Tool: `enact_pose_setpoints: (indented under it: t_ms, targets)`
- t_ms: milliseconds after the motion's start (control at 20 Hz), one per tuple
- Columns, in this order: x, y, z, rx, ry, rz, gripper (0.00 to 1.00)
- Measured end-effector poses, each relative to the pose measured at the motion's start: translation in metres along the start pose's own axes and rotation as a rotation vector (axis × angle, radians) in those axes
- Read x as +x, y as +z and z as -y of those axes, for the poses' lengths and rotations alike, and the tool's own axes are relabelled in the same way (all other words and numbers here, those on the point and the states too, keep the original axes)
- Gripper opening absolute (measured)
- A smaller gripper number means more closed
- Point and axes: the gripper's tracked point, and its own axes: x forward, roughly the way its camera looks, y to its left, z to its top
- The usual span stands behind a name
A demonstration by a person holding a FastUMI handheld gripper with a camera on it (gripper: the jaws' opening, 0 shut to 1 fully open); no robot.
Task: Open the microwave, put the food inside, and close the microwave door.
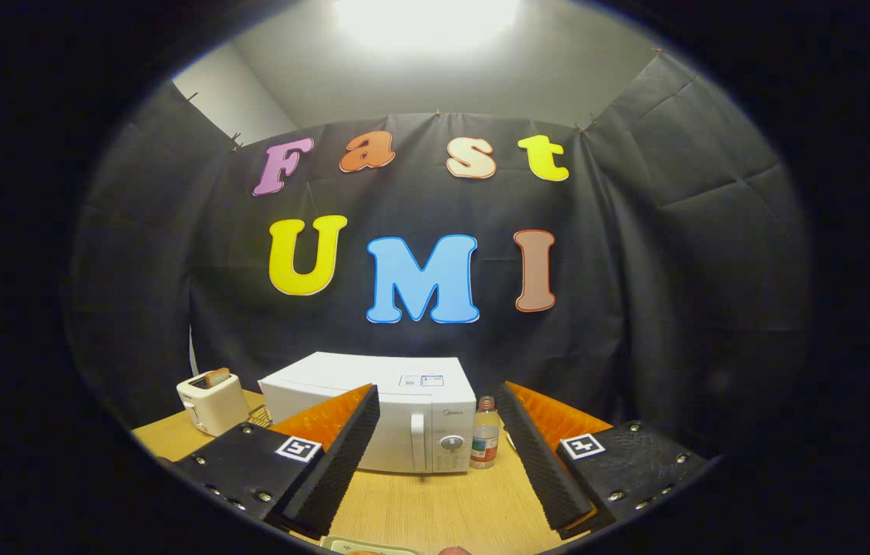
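Observation:
A white microwave stands on the wooden table beyond my fingers, its door shut, with a vertical handle and a dial on its right side. My gripper is open, held well back from the microwave, with nothing between its fingers. Below the fingers, at the near table edge, a pale plate rim peeks in; what lies on it is mostly hidden.
A white toaster with a slice of bread in it stands to the left of the microwave. A small clear bottle with a red label stands just right of the microwave. The black cloth wall hangs behind everything.

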Motion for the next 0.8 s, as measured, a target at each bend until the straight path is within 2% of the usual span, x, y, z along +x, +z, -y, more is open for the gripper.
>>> enact_pose_setpoints:
  t_ms: [500, 800]
  targets:
    - [0.003, -0.007, -0.010, 0.029, 0.029, -0.006, 0.97]
    - [0.017, -0.028, -0.025, 0.046, 0.086, -0.028, 0.97]
